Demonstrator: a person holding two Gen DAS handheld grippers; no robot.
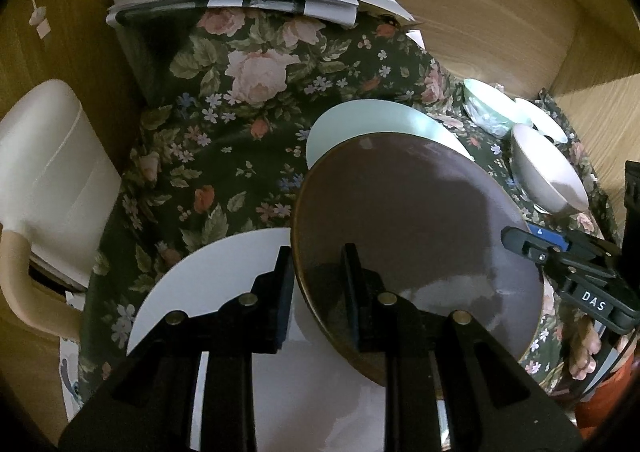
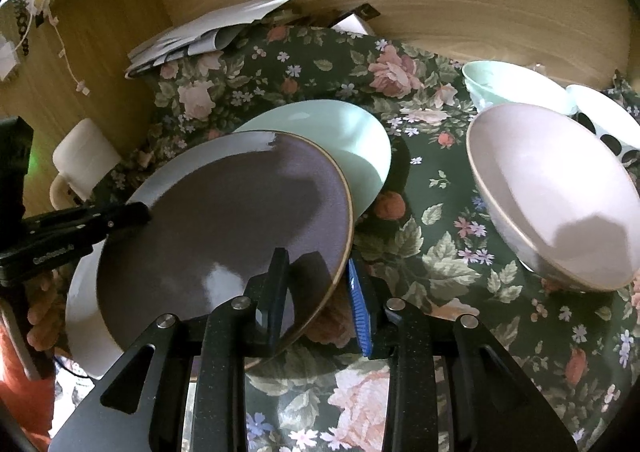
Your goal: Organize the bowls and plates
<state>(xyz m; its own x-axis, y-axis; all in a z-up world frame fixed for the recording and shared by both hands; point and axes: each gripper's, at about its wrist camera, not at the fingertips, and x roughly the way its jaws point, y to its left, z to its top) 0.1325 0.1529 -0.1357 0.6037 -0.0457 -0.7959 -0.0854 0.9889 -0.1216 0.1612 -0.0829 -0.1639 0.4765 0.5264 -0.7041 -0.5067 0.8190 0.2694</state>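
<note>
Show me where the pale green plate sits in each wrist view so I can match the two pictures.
Left wrist view: the pale green plate is right of centre, its near part hidden behind the dark brown plate.
Right wrist view: the pale green plate is at centre, above and right of the dark brown plate.
Shared landmark: the white bowl, to the right in both.

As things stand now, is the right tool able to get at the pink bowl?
Probably not yet. The right tool is shut on the rim of the dark plate, which the left tool grips too. The pink bowl sits apart on the cloth with nothing before it, so releasing the plate comes first.
</note>
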